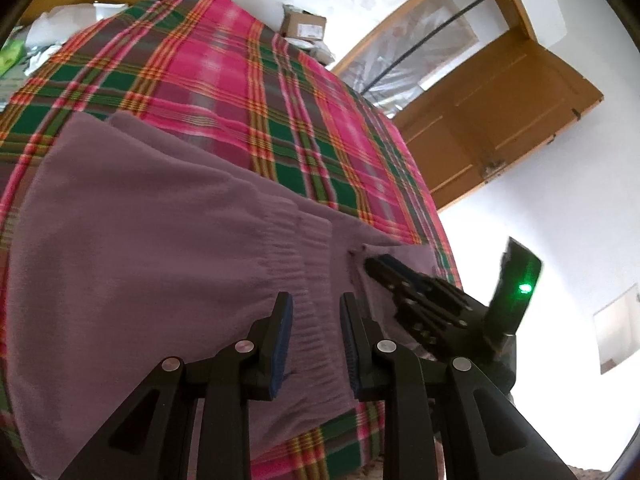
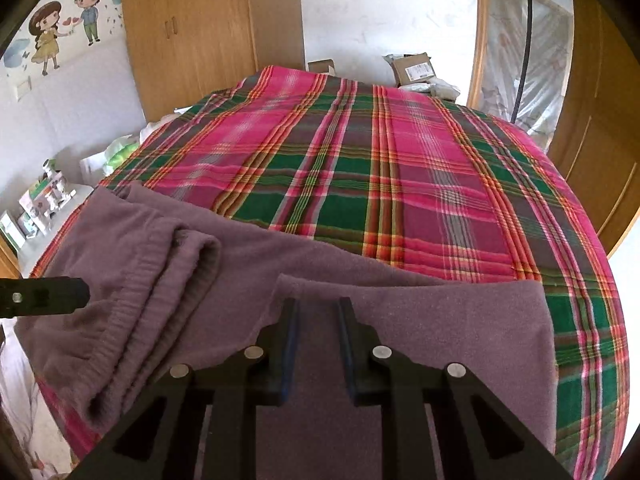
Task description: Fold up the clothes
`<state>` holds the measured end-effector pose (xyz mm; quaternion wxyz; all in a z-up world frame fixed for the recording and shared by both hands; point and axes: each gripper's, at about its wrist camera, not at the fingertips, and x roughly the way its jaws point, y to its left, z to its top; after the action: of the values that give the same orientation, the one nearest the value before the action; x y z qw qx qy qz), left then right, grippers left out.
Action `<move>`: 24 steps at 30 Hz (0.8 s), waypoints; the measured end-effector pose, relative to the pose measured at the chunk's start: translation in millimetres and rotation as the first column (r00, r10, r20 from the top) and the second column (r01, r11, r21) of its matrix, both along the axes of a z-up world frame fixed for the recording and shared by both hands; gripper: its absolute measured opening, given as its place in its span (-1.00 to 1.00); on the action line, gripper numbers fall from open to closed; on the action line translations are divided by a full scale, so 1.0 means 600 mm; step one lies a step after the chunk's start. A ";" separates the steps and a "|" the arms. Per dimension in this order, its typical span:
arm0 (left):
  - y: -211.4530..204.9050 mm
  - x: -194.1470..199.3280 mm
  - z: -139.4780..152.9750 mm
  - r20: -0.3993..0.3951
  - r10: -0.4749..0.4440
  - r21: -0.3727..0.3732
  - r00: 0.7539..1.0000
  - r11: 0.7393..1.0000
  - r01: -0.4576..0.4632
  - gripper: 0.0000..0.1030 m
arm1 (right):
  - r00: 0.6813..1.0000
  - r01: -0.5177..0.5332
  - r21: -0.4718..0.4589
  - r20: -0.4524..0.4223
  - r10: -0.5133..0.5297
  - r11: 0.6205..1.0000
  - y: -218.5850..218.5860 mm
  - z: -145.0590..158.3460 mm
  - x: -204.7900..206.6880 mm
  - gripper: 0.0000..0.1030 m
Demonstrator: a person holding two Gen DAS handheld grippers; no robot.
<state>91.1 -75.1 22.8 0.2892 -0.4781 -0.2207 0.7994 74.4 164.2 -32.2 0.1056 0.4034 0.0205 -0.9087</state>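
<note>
With both the left claw (image 1: 316, 334) and right claw (image 2: 318, 338) gaping above the mauve garment (image 2: 400, 320), a shallow pinch could snag one layer only.

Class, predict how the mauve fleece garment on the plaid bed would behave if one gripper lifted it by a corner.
The mauve garment would probably droop limply: it already lies in soft rolls and folds. Its ribbed elastic band may bunch rather than stay flat. The fuzzy surface likely grips the plaid bedcover, so it should drag, not slide freely.
</note>
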 end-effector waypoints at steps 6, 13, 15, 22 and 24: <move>-0.040 0.000 -0.014 0.019 0.062 -0.016 0.998 0.998 -0.061 -0.52 | 1.000 -0.011 0.020 0.010 0.011 1.000 -0.013 -0.010 0.011 -0.61; -0.096 0.013 -0.022 0.016 0.140 -0.033 0.990 0.990 -0.139 -0.52 | 1.000 -0.001 -0.032 0.004 0.001 0.999 -0.012 0.007 0.023 -0.61; -0.111 0.016 -0.024 0.016 0.163 -0.038 0.986 0.986 -0.162 -0.52 | 0.999 -0.028 -0.046 -0.042 0.027 0.999 -0.024 0.027 0.039 -0.61; -0.178 0.045 -0.046 0.053 0.267 -0.037 0.962 0.963 -0.265 -0.52 | 0.950 -0.302 -0.063 -0.104 0.295 0.951 -0.124 0.051 0.092 -0.61; -0.189 0.053 -0.048 0.055 0.278 -0.033 0.959 0.960 -0.277 -0.52 | 0.926 -0.370 -0.038 -0.095 0.366 0.928 -0.156 0.041 0.107 -0.61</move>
<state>123.0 -188.7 -6.1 0.1614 -0.4696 -0.2841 0.8202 138.3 70.8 -7.6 0.2842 0.3499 0.0754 -0.8894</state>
